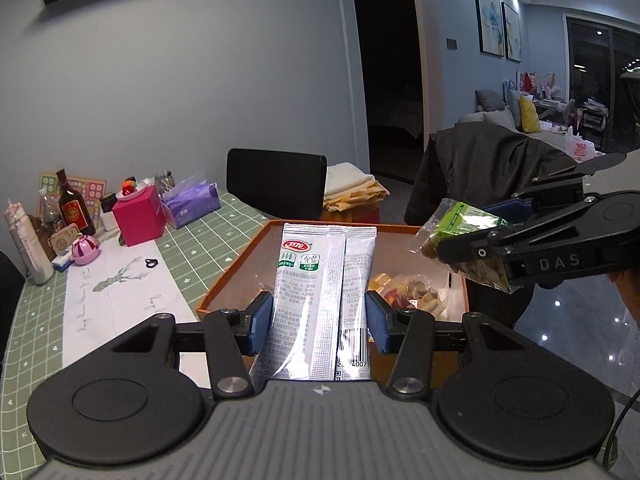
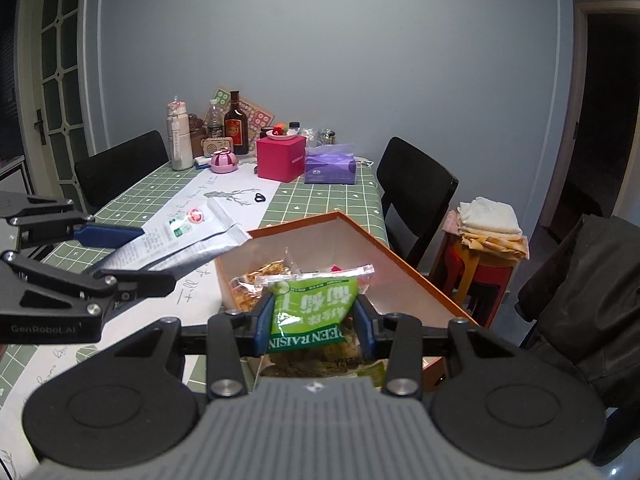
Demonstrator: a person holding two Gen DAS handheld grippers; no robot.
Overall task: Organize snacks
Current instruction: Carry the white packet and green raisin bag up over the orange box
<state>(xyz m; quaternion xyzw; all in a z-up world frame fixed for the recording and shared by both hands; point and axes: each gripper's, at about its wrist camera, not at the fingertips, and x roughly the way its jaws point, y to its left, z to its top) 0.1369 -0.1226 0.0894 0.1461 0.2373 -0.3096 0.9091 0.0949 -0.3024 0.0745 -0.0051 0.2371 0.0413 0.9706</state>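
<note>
My left gripper (image 1: 319, 322) is shut on a silver snack packet (image 1: 320, 280) with a red logo and holds it over the near edge of the orange box (image 1: 224, 280). It also shows in the right wrist view (image 2: 132, 254), holding the silver packet (image 2: 192, 236) left of the box (image 2: 384, 248). My right gripper (image 2: 314, 326) is shut on a green raisin bag (image 2: 312, 312) above the box. In the left wrist view the right gripper (image 1: 476, 232) holds the raisin bag (image 1: 460, 236) at the box's right side. Several snack packets (image 1: 404, 296) lie inside the box.
The green checked table (image 2: 320, 200) carries a pink box (image 2: 280, 158), a purple tissue pack (image 2: 330, 164), bottles (image 2: 236, 128) and small items at its far end. Black chairs (image 2: 416, 192) stand around it. A stool with folded cloths (image 2: 488, 224) and a dark jacket (image 2: 580, 292) are on the right.
</note>
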